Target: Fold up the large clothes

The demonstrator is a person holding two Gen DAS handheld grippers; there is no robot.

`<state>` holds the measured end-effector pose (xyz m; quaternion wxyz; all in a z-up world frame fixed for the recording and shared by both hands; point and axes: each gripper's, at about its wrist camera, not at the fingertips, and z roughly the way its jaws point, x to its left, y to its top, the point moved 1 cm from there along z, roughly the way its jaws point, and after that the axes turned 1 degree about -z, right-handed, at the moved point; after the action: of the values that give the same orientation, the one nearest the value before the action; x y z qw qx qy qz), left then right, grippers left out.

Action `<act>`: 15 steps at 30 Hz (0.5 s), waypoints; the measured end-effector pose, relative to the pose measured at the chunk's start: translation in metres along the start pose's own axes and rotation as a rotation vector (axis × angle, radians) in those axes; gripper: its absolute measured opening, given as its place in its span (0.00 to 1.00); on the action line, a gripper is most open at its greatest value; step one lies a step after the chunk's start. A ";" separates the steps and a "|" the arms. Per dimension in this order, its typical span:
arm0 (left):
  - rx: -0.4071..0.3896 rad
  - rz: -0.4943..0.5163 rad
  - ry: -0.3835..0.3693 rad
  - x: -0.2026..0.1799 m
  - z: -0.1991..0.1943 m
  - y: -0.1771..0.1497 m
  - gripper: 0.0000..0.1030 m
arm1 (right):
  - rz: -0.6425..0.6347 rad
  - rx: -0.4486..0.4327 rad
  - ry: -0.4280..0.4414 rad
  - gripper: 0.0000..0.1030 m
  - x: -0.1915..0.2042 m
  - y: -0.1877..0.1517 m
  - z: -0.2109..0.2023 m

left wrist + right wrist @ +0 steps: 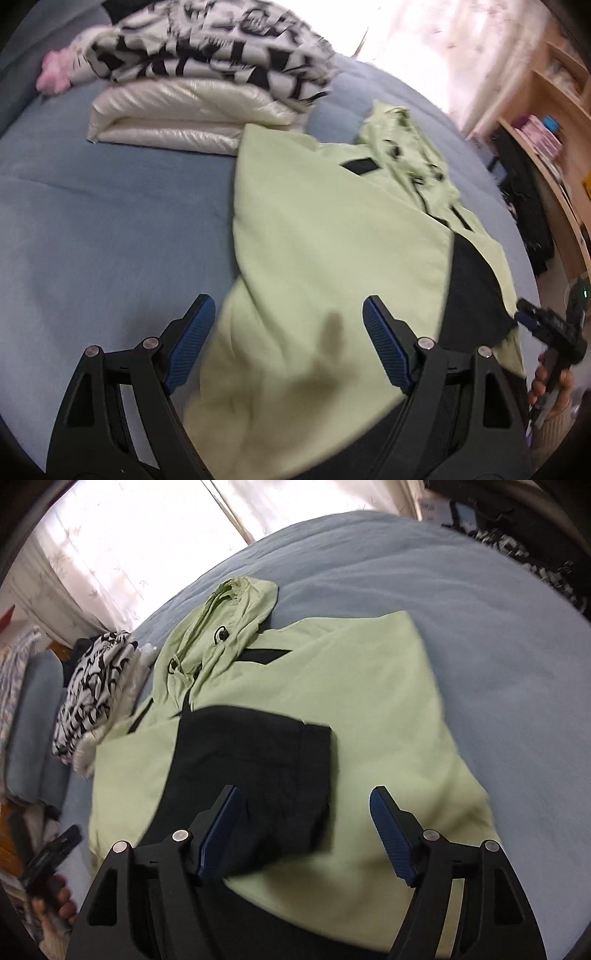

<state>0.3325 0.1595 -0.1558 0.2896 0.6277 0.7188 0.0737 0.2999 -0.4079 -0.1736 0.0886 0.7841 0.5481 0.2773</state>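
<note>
A light green hoodie [332,236] with black panels lies on the blue bed, its sides folded in toward the middle. Its hood [229,627] points to the far side, and a black folded part [255,760] lies across its middle. My left gripper [288,339] hovers open over the near left edge of the hoodie, with nothing between its blue pads. My right gripper [306,830] is open above the black part and the green cloth and grips nothing. The right gripper [546,328] also shows at the right edge of the left wrist view, held by a hand.
A folded cream puffy garment [184,118] with a black-and-white patterned cloth [221,48] on top sits at the far left of the blue bed [92,221]. A pink item [55,74] lies beside it. Wooden shelves [554,122] stand to the right; curtains [147,535] hang behind.
</note>
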 end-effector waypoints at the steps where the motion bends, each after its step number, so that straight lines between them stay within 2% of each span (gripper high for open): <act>1: 0.010 -0.023 0.008 0.005 0.009 0.009 0.78 | 0.009 0.013 0.015 0.71 -0.006 0.012 0.011; 6: 0.082 -0.069 0.022 0.016 0.053 0.048 0.78 | 0.023 0.081 0.056 0.71 -0.020 0.041 0.062; 9: 0.124 -0.081 0.060 0.014 0.079 0.060 0.75 | -0.014 0.033 0.064 0.71 -0.017 0.047 0.080; 10: 0.114 -0.080 0.066 0.012 0.084 0.062 0.68 | -0.031 0.022 0.061 0.64 -0.014 0.046 0.082; 11: 0.095 -0.072 0.068 0.010 0.087 0.063 0.46 | -0.060 0.018 0.058 0.45 -0.009 0.046 0.086; 12: 0.085 -0.059 0.085 0.007 0.088 0.065 0.25 | -0.095 0.018 0.044 0.37 -0.002 0.047 0.091; 14: 0.027 -0.037 0.161 0.003 0.084 0.068 0.06 | -0.146 -0.026 0.023 0.32 0.011 0.047 0.091; 15: -0.038 -0.033 0.187 0.001 0.076 0.069 0.04 | -0.167 -0.058 0.028 0.31 0.018 0.046 0.087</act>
<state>0.4306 0.1549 -0.1866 0.2342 0.6008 0.7513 0.1407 0.3876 -0.3950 -0.2198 0.1262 0.7289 0.6045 0.2956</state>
